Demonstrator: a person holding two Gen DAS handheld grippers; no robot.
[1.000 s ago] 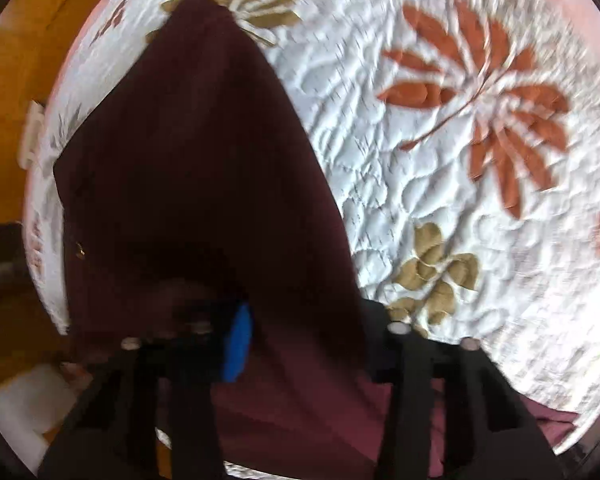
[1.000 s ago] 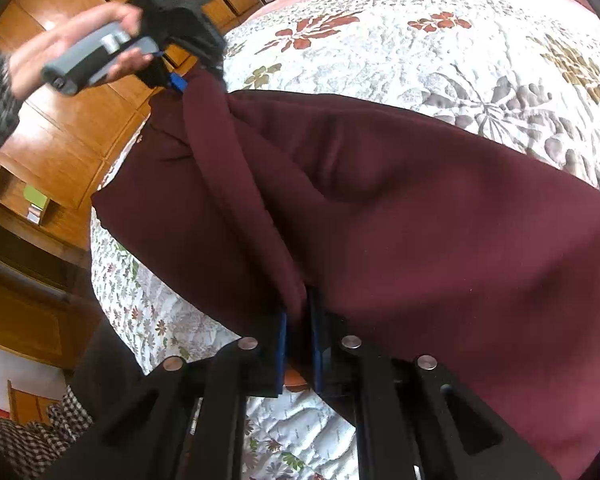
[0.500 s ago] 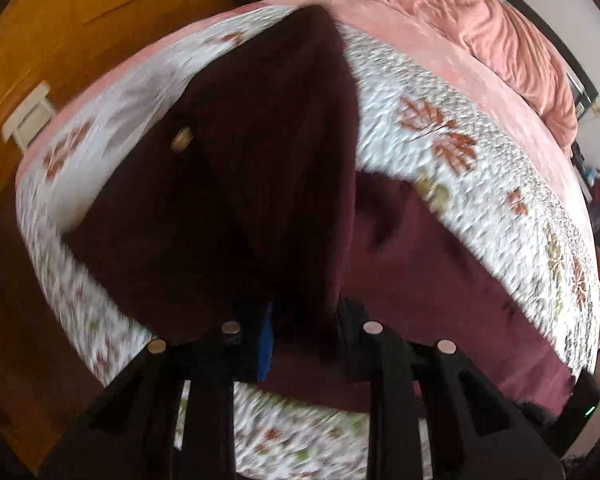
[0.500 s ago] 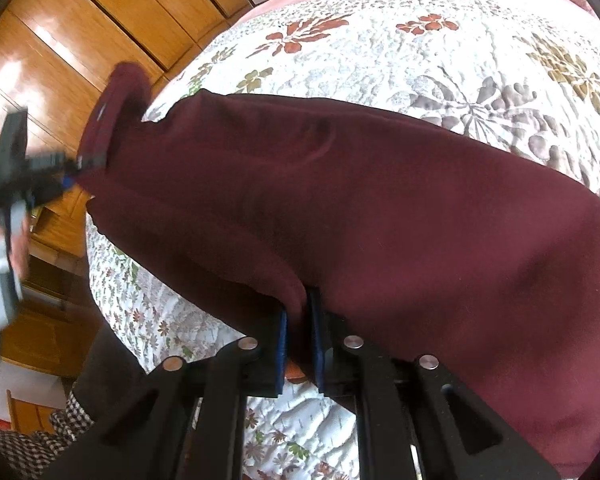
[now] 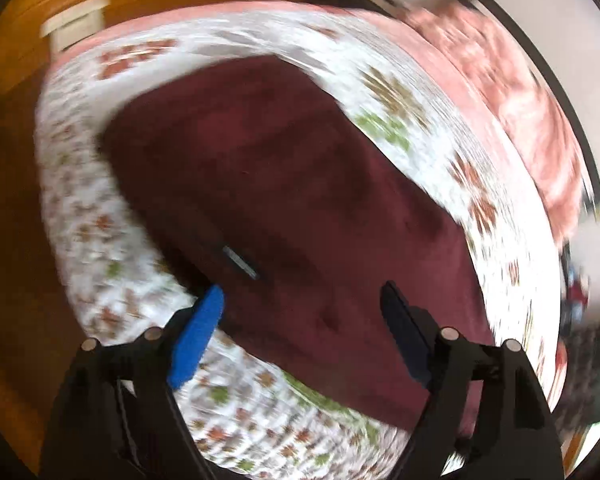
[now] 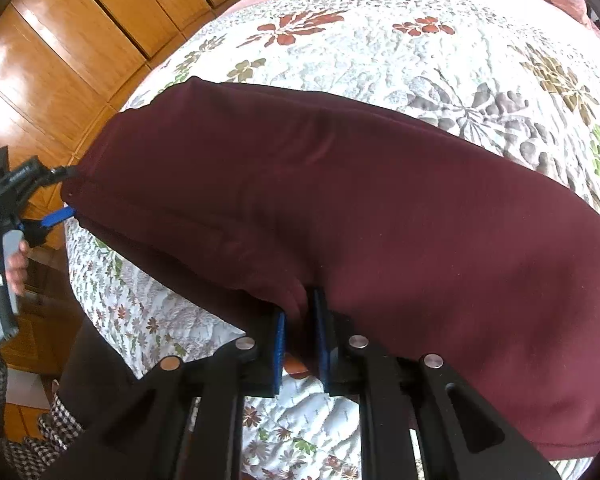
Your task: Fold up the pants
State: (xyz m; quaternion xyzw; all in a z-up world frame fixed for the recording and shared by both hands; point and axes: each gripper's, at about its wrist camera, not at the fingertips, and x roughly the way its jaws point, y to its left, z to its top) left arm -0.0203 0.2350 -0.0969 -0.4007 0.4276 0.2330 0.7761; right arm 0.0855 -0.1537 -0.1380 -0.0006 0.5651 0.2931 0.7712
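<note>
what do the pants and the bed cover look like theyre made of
The pants look like a soft matte knit, perhaps fleece or jersey: no sheen, rounded folds, limp drape. The bed cover looks like quilted cotton: puckered stitching and a flat printed leaf pattern. The exact fibre of either cannot be told.

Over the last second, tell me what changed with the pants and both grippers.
The left gripper carried the lifted end of the maroon pants across and laid it flat on the quilt; its jaws have just been opening and it has let go, nothing between them. The right gripper stayed put, clamped on the near fold.
</note>
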